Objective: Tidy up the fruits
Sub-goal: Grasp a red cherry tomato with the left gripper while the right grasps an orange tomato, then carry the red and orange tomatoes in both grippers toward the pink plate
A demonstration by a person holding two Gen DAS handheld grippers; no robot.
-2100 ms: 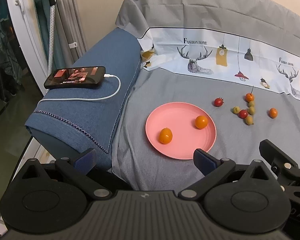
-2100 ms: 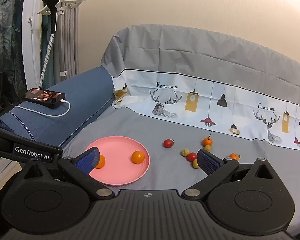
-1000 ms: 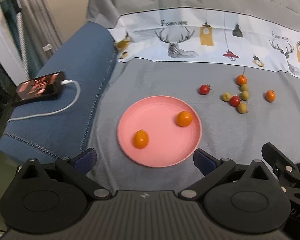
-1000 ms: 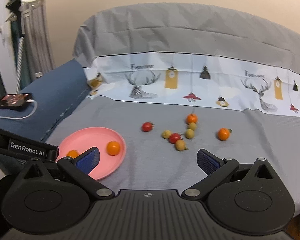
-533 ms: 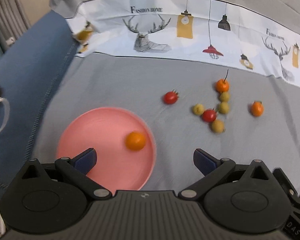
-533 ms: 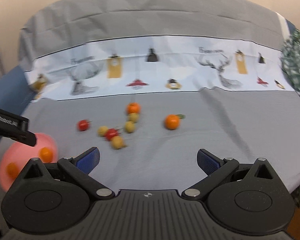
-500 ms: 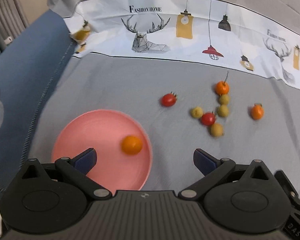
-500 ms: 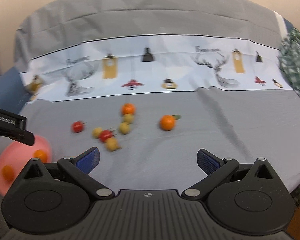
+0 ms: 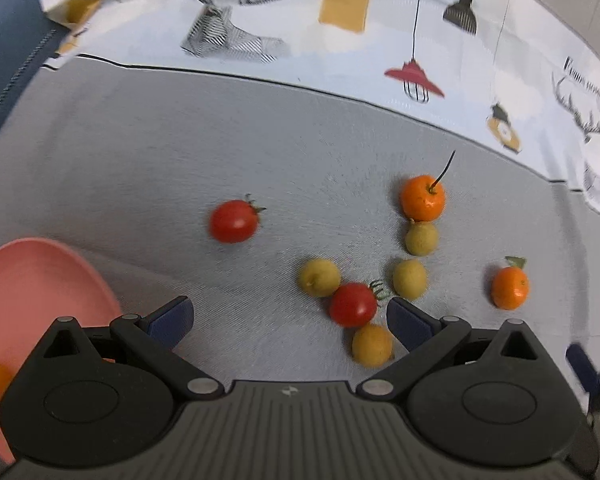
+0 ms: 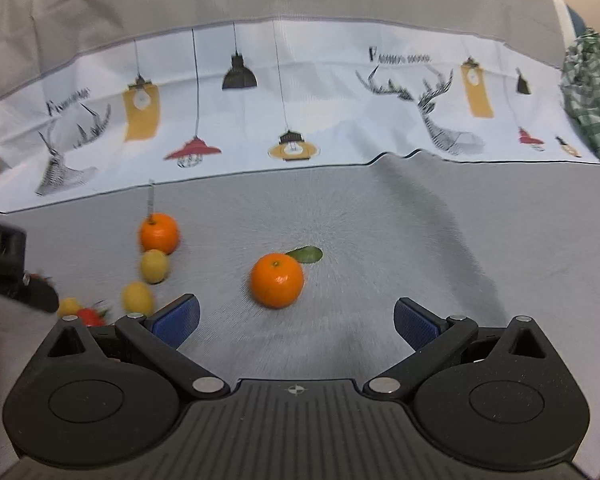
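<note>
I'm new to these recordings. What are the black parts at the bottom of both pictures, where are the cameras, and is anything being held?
Each picture comes from a camera on a hand-held gripper, looking forward between its two blue-tipped fingers. The black parts are the grippers themselves. The left gripper is open above a cluster of small fruit: a red tomato, yellow fruits such as this one, and an orange with a stem. A pink plate sits at the left. The right gripper, also open, faces an orange with a leaf. Everything lies on a grey cloth. Neither gripper holds anything.
</note>
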